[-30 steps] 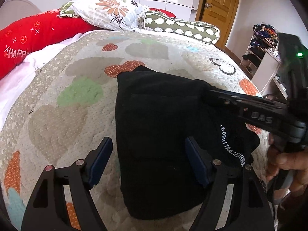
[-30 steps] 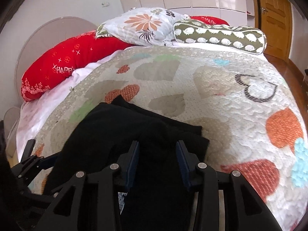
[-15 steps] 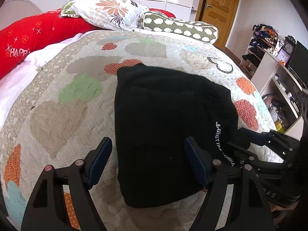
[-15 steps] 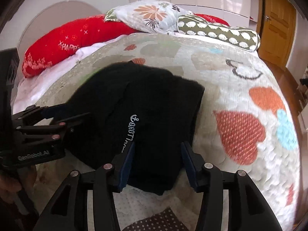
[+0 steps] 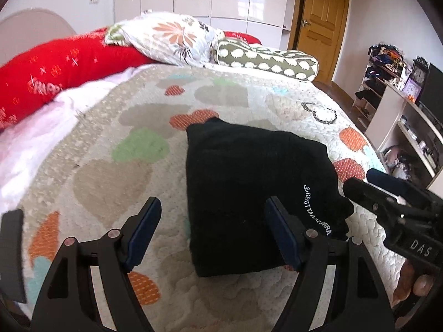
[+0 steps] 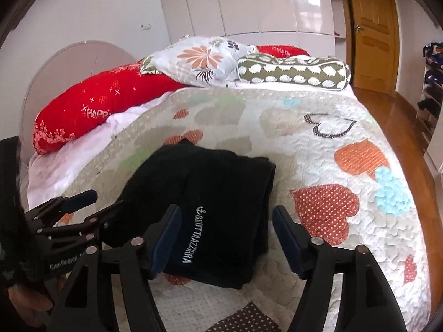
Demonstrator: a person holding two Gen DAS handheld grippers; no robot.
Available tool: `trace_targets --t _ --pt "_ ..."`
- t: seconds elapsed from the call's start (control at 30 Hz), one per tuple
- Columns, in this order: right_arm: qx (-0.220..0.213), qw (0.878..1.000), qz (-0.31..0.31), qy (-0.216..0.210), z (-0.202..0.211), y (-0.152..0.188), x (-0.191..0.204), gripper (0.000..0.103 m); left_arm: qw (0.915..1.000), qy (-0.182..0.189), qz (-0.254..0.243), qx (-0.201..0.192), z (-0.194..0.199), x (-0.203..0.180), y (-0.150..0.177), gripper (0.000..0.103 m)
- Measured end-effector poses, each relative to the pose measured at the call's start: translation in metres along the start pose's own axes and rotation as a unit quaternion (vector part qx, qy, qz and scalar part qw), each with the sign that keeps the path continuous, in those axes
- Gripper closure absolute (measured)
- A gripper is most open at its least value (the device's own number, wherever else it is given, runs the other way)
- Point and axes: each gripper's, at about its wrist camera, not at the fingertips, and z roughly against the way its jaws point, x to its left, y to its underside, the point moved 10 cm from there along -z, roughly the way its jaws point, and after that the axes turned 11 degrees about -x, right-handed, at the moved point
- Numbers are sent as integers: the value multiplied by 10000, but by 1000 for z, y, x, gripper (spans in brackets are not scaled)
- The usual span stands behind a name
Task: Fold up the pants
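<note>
I see the black pants (image 5: 249, 182) lying folded into a compact rectangle on the quilted bedspread (image 5: 116, 182) of the bed, toward its near edge, with white lettering along the right-hand side of the bundle. My left hand-held gripper (image 5: 213, 232) sits low over the near left part of the pants with its jaws spread wide and nothing between them; its right blue pad (image 5: 282, 235) overlaps the cloth in the left wrist view, though I cannot tell whether it touches. My right hand-held gripper (image 6: 227, 238) is also spread wide and grips nothing, framing the near right corner of the bundle and the lettering. In the left wrist view it shows at the right, just beside the edge of the pants. At the far end of the bed a red pillow (image 6: 91, 110), a floral pillow (image 6: 199, 61) and a green spotted bolster (image 6: 293, 73) lie together. A wooden door (image 6: 371, 33) stands far right.
</note>
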Motion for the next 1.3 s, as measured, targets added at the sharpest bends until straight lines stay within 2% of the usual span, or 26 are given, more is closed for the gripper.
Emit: trace_targets --t 0.3,0.37,0.5,0.73,0.8,0.97,1.3 --pt "-261 9997 20 28 27 -13 13 22 9987 -337 -81 -386 34 13 -12 25" --pt "-273 9996 35 22 33 -13 16 22 9978 -408 -109 -509 42 14 -17 19" --pt "-301 9995 1 -10 44 -13 18 22 9960 -431 -47 -780 61 17 -26 17" --pt "-337 9994 -22 -18 60 -13 17 22 9934 -475 -174 -1026 86 14 -39 15" --pt "-360 9993 -36 -34 66 -14 18 22 9933 -376 -164 -1079 93 11 -41 15" --pt "-435 9990 38 -52 76 -19 23 21 9918 -432 -244 -1175 103 8 -47 15" --pt "-466 9988 123 -119 83 -20 33 21 9925 -434 -177 -1125 113 8 -48 15"
